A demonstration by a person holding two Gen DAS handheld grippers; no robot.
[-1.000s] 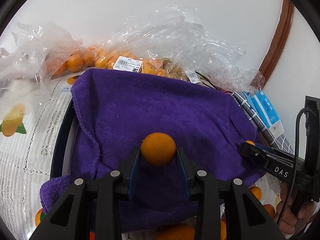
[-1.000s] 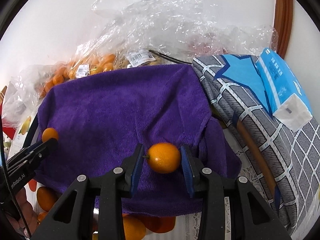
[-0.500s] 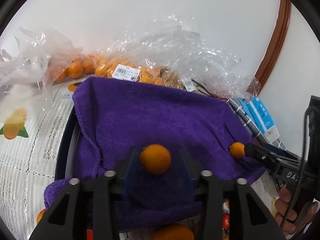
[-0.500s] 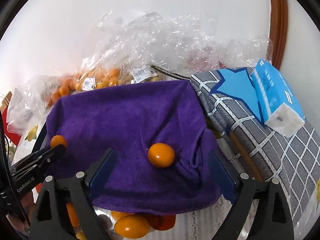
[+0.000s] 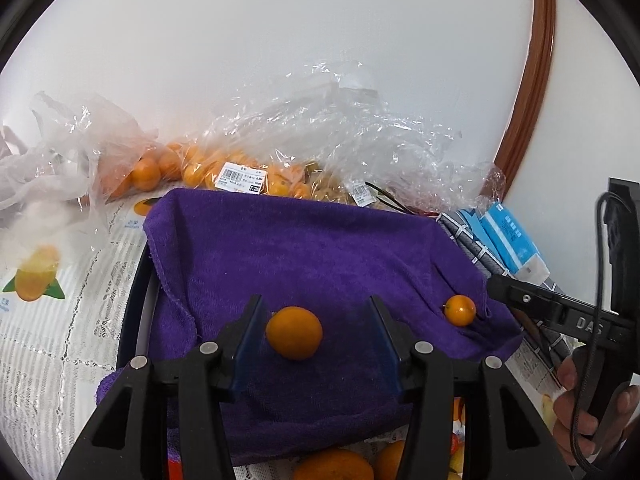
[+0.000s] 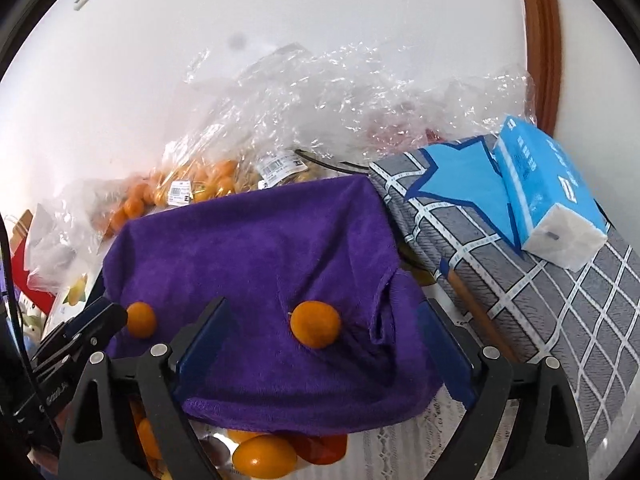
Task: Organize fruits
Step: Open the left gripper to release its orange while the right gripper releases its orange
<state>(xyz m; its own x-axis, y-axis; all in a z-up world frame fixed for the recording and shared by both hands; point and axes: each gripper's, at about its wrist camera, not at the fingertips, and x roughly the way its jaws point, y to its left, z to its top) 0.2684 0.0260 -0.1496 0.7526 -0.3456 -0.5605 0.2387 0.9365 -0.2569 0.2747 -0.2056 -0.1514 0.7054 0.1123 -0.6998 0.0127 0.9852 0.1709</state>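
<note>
Purple towel (image 5: 320, 256) bears two kumquats (image 5: 294, 332); plastic bags (image 6: 200, 188) hold seemingly more; both grippers' fingers (image 6: 208, 340) gape.

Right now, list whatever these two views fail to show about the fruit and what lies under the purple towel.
- Under the purple towel: both views, the cloth covers whatever it rests on; only a dark rim shows.
- Fruit below the towel's front edge: right view, cut off by the hand-held gripper arms and the towel.
- Bagged oranges: left view, blurred by crinkled plastic, no count possible.
- Price label: print too small.
</note>
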